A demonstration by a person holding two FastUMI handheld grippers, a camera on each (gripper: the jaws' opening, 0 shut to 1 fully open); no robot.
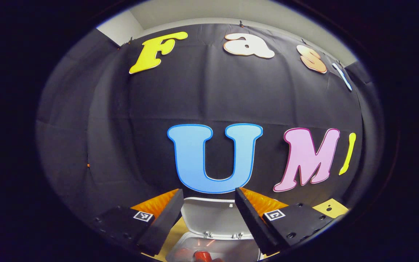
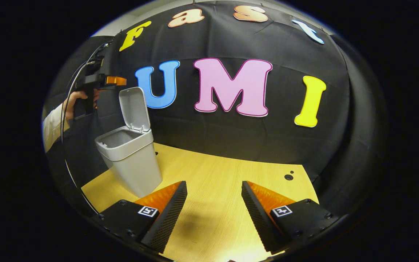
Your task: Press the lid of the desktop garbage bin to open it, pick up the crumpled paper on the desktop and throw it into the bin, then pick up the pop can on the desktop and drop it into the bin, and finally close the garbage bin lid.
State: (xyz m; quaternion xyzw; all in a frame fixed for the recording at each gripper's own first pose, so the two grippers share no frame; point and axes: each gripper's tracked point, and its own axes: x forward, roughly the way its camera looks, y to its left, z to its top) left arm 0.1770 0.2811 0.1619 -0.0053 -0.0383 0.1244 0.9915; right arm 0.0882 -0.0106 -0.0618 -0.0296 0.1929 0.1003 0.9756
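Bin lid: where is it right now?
The lid stands open and upright behind the bin, at the left of the right gripper view, below the left gripper.

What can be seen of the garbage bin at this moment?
The garbage bin is a small light grey tub, plastic by the look, narrowing toward its base. It stands upright on the wooden table near the black cloth wall. Its lid is swung up, hinged at the back rim by two small clips. The left gripper view looks down into the mouth, where something red lies inside. Nothing touches it; the left gripper hangs above, jaws open.
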